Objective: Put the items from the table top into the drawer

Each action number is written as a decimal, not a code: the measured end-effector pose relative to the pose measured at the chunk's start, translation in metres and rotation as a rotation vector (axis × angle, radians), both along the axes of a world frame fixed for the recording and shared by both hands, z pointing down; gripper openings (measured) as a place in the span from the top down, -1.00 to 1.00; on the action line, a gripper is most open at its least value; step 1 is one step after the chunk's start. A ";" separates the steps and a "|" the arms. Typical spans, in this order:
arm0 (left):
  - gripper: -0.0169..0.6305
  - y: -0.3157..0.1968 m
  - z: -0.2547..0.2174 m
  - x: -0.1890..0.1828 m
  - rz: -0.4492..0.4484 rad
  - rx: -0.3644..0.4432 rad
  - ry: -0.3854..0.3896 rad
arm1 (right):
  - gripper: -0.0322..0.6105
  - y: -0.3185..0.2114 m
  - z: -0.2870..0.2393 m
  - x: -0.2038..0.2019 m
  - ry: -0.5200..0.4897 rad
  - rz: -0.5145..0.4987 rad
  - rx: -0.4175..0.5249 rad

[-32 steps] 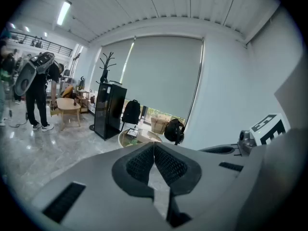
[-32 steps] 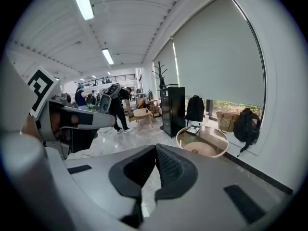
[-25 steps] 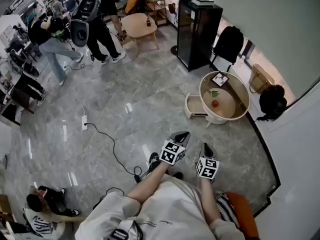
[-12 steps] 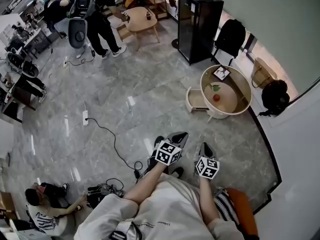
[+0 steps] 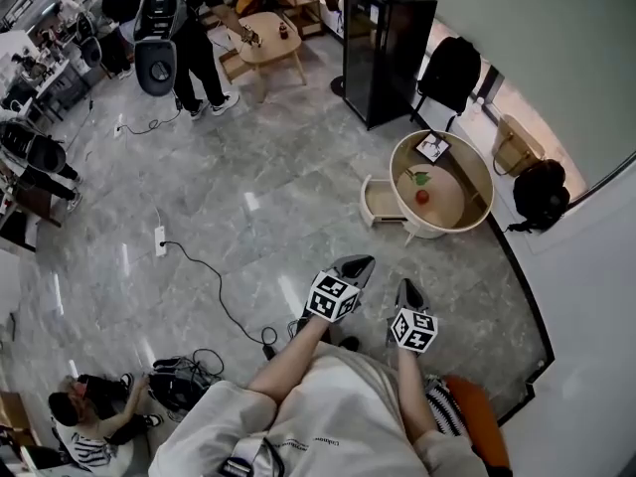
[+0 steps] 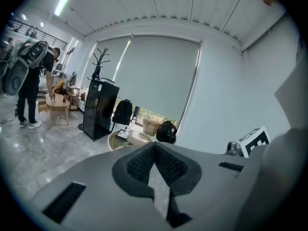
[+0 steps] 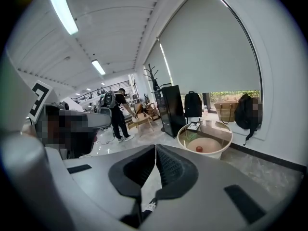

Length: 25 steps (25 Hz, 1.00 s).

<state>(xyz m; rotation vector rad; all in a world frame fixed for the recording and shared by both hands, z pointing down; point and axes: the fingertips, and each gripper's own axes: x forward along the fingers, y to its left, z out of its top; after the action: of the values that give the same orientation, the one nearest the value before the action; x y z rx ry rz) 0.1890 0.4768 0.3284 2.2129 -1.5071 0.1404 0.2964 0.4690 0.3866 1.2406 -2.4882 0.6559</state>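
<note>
Grey left gripper (image 5: 362,263), right gripper (image 5: 407,287), black-and-white marker cubes (image 5: 332,298), beige T-shirt (image 5: 328,415)

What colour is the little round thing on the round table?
The round thing is red, clearest in the head view.

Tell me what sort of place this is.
Probably an open-plan lab or office: a polished grey floor with a trailing cable, people standing by a small wooden table, and a tall black cabinet near the round table.
</note>
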 end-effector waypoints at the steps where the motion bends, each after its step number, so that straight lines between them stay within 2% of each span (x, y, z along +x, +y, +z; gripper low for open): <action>1: 0.88 -0.008 -0.002 -0.001 0.009 0.003 -0.003 | 0.79 -0.008 -0.003 -0.001 -0.007 0.007 0.001; 4: 0.88 -0.028 -0.010 -0.005 0.050 0.016 -0.012 | 0.79 -0.024 -0.006 -0.010 -0.012 0.020 -0.006; 9: 0.88 -0.065 -0.029 -0.019 0.085 0.045 0.022 | 0.79 -0.054 -0.006 -0.025 0.023 0.036 -0.021; 15: 0.88 -0.115 -0.034 -0.046 0.108 0.048 -0.001 | 0.79 -0.095 -0.005 -0.046 0.006 0.065 -0.035; 20: 0.88 -0.147 -0.037 -0.075 0.109 0.028 -0.067 | 0.79 -0.118 -0.004 -0.076 0.019 0.070 -0.052; 25: 0.88 -0.179 -0.030 -0.089 0.140 0.022 -0.062 | 0.79 -0.144 0.003 -0.092 0.040 0.091 -0.070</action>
<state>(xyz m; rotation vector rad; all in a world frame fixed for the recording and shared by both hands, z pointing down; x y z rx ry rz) 0.0999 0.2981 0.2980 2.3515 -1.3911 0.2396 0.2042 0.3255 0.3891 1.3348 -2.3672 0.7262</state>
